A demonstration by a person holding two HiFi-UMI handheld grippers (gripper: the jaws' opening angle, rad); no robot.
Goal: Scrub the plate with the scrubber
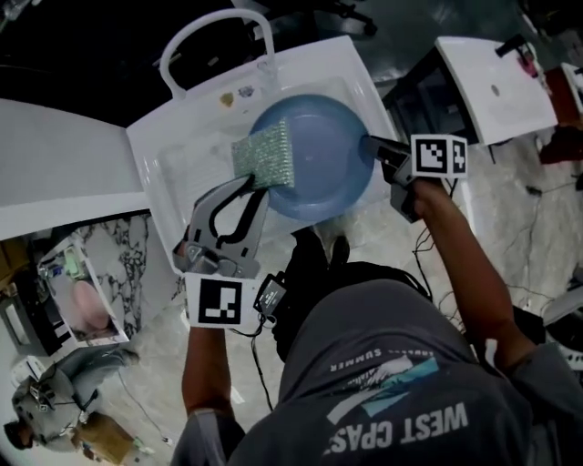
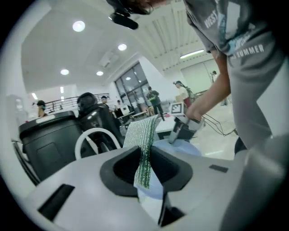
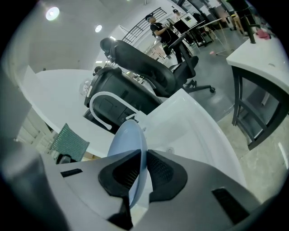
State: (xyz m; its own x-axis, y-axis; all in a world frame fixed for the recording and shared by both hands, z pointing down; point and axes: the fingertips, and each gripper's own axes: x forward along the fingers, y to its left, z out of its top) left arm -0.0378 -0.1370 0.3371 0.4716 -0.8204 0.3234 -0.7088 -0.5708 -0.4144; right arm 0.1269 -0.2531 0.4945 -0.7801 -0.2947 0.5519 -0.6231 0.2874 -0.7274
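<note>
A light blue plate [image 1: 314,155] is held over the white sink [image 1: 173,168]. My right gripper [image 1: 375,150] is shut on the plate's right rim, and in the right gripper view the plate [image 3: 131,144] stands edge-on between the dark pads. My left gripper [image 1: 248,187] is shut on a green mesh scrubber [image 1: 262,155], which lies against the plate's left part. In the left gripper view the scrubber [image 2: 143,144] rises from between the jaws, with the plate [image 2: 180,146] behind it and the right gripper [image 2: 180,131] beyond.
A white curved faucet [image 1: 214,27] stands at the sink's far edge. White counter [image 1: 55,155] runs to the left. A second white table [image 1: 496,82] is at the far right. Cables trail on the marble floor [image 1: 537,218]. A black office chair [image 3: 144,63] stands behind the sink.
</note>
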